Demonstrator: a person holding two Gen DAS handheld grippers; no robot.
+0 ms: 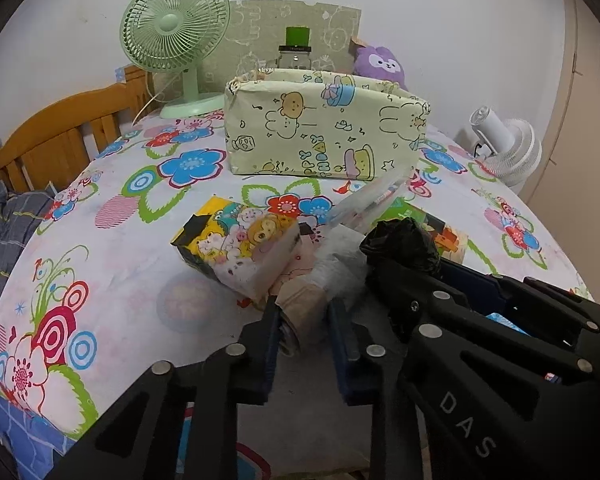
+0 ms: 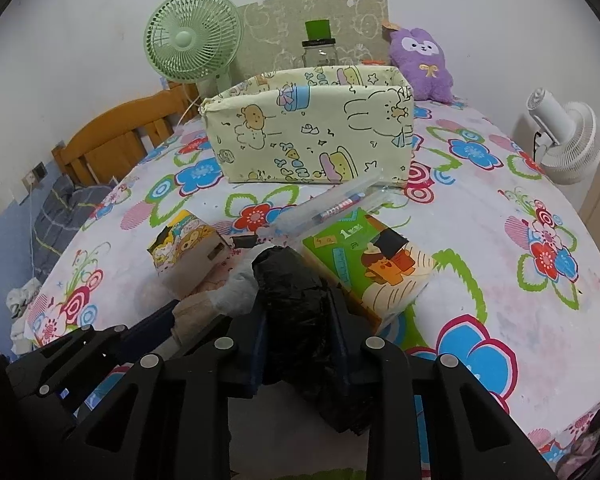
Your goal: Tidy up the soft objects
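Left gripper (image 1: 302,312) pinching beige roll (image 1: 300,300) on floral surface (image 1: 120,264), just beside tissue pack (image 1: 240,248). Right gripper (image 2: 298,320) pinching black bag (image 2: 294,292), beside green pack (image 2: 380,268). Fabric box (image 2: 308,132) stands behind, well apart; clear pencil case (image 2: 332,208) between.

White letters "DAS" stand on the black plastic right gripper (image 1: 380,276); the cream cartoon-print fabric box (image 1: 326,132) reads "PPY".
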